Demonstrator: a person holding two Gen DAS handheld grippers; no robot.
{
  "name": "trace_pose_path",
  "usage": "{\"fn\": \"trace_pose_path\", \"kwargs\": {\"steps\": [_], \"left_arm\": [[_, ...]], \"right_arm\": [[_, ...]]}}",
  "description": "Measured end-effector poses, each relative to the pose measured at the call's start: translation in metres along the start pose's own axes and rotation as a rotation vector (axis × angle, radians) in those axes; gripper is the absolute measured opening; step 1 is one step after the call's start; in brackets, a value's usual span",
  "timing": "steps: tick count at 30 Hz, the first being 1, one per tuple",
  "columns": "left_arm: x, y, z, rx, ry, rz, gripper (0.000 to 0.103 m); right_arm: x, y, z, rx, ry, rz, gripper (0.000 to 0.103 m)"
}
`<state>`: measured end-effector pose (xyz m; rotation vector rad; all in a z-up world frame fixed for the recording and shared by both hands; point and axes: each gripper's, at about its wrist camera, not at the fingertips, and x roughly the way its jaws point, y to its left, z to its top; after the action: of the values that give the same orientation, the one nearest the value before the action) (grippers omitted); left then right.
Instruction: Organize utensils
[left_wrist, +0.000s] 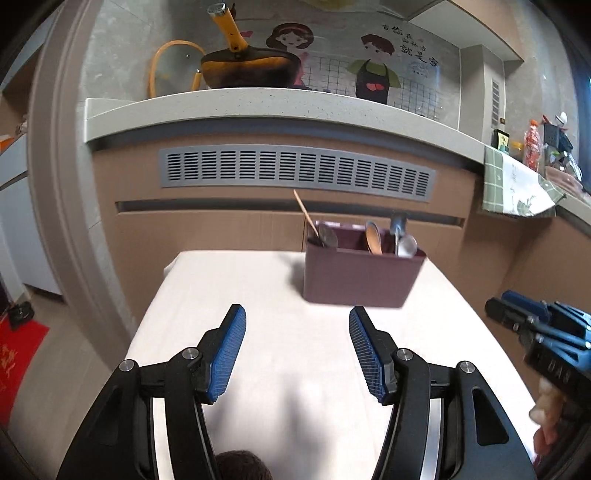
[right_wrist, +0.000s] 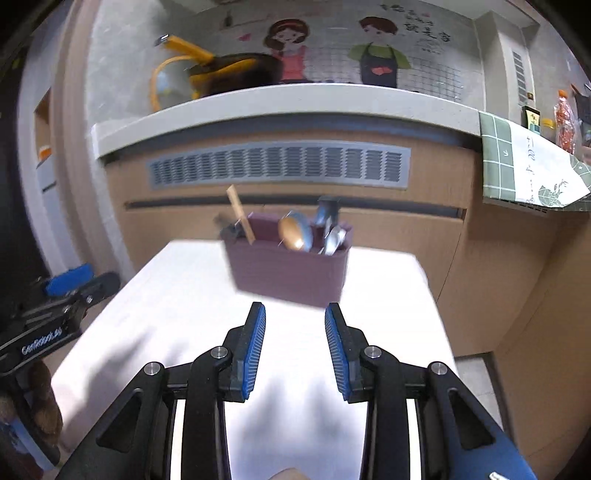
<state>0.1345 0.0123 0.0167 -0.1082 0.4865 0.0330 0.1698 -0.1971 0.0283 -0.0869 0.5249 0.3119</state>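
A maroon utensil holder (left_wrist: 360, 275) stands at the far end of the white table (left_wrist: 229, 288); it also shows in the right wrist view (right_wrist: 290, 273). It holds a wooden spoon (left_wrist: 373, 237), a metal spoon (left_wrist: 406, 245), a blue-handled utensil (left_wrist: 398, 223) and a wooden stick (left_wrist: 306, 214). My left gripper (left_wrist: 297, 321) is open and empty above the table, short of the holder. My right gripper (right_wrist: 295, 314) is open and empty, close in front of the holder. Each gripper shows at the edge of the other's view: the right (left_wrist: 535, 325), the left (right_wrist: 70, 291).
A kitchen counter (left_wrist: 258, 103) with a vent panel (left_wrist: 295, 171) rises behind the table. An orange-handled pan (left_wrist: 247, 66) and a glass lid (left_wrist: 173, 70) sit on it. A green checked cloth (left_wrist: 513, 184) hangs at the right. A red mat (left_wrist: 18, 354) lies on the floor left.
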Motion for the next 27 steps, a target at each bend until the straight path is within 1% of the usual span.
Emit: {"fn": "trace_pose_path", "kwargs": {"steps": [3, 5, 7, 10, 16, 27], "left_arm": [[-0.02, -0.002, -0.011, 0.007, 0.004, 0.016, 0.059], [-0.029, -0.003, -0.013, 0.016, -0.002, 0.021, 0.059], [-0.035, -0.004, -0.012, 0.02, -0.011, 0.015, 0.059], [-0.042, -0.006, -0.01, 0.022, -0.024, 0.007, 0.059], [-0.041, -0.01, -0.008, 0.026, -0.013, -0.012, 0.059], [-0.035, -0.009, -0.01, 0.023, 0.01, -0.029, 0.059]], "right_arm": [[-0.011, 0.01, -0.014, -0.006, 0.017, 0.025, 0.032], [-0.02, 0.017, -0.019, -0.026, 0.009, 0.013, 0.032], [-0.024, 0.019, -0.02, -0.027, -0.005, 0.002, 0.032], [-0.027, 0.018, -0.017, -0.015, -0.009, 0.006, 0.032], [-0.029, 0.02, -0.017, -0.029, -0.017, -0.011, 0.032], [-0.028, 0.019, -0.017, -0.026, -0.004, -0.002, 0.032]]}}
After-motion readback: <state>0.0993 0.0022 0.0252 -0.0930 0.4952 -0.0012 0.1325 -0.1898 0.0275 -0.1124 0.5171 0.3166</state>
